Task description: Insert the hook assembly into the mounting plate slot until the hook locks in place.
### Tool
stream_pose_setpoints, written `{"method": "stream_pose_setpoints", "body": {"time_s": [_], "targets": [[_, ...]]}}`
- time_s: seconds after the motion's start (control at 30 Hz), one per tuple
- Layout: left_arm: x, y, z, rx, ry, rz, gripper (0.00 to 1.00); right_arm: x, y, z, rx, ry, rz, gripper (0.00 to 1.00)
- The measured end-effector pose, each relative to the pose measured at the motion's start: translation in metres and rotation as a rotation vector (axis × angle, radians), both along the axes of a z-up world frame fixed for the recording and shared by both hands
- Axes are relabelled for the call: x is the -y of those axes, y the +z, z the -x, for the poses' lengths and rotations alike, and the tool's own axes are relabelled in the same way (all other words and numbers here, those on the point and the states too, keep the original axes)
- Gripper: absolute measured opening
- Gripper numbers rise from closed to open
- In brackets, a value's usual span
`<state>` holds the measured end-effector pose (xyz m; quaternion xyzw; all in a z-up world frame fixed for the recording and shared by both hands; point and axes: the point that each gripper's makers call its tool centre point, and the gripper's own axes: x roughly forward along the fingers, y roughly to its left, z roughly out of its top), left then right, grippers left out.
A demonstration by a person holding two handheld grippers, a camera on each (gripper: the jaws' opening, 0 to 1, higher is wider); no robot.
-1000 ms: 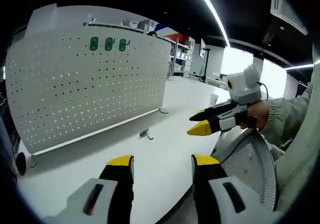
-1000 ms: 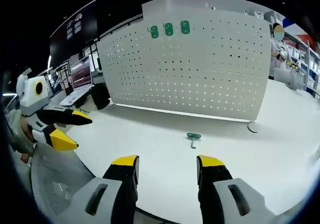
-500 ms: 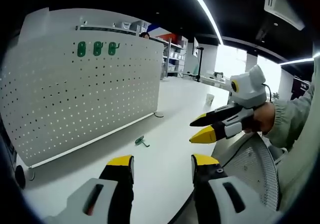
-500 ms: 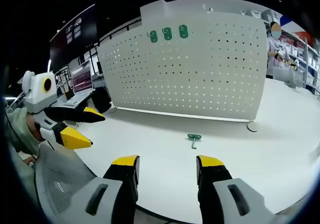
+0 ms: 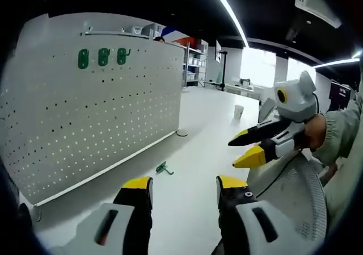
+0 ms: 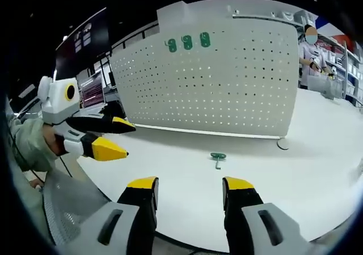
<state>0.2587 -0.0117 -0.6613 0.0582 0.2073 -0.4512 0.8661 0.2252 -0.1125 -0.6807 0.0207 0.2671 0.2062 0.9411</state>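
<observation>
A white pegboard stands upright on the white table, and everything sits in relation to it. Near its top edge three green hooks hang in a row. In front of its foot, apart from it, a loose green hook assembly lies flat on the table, touched by nothing. Further out from the board, at the table's near edge, the left claw and the right claw hover side by side, both with jaws spread and holding nothing. Behind the board's far end a person stands by some shelving.
</observation>
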Motion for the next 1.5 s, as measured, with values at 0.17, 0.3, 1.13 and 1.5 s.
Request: {"method": "stream_pose_setpoints", "body": {"time_s": [0.17,0.3,1.13,1.5], "targets": [[0.008,0.000,-0.009,0.006,-0.015,-0.004,0.47,0.003,-0.001,0.001,-0.003,-0.011,-0.008,0.44],[0.015,-0.001,-0.016,0.011,-0.029,-0.010,0.47,0.006,-0.001,0.001,-0.006,-0.023,-0.012,0.44],[0.039,-0.032,-0.067,0.046,-0.116,-0.120,0.44,0.007,0.001,0.001,-0.015,-0.036,-0.012,0.43],[0.052,-0.049,-0.094,0.053,-0.147,-0.158,0.39,0.006,0.007,-0.002,-0.012,-0.042,-0.037,0.43]]}}
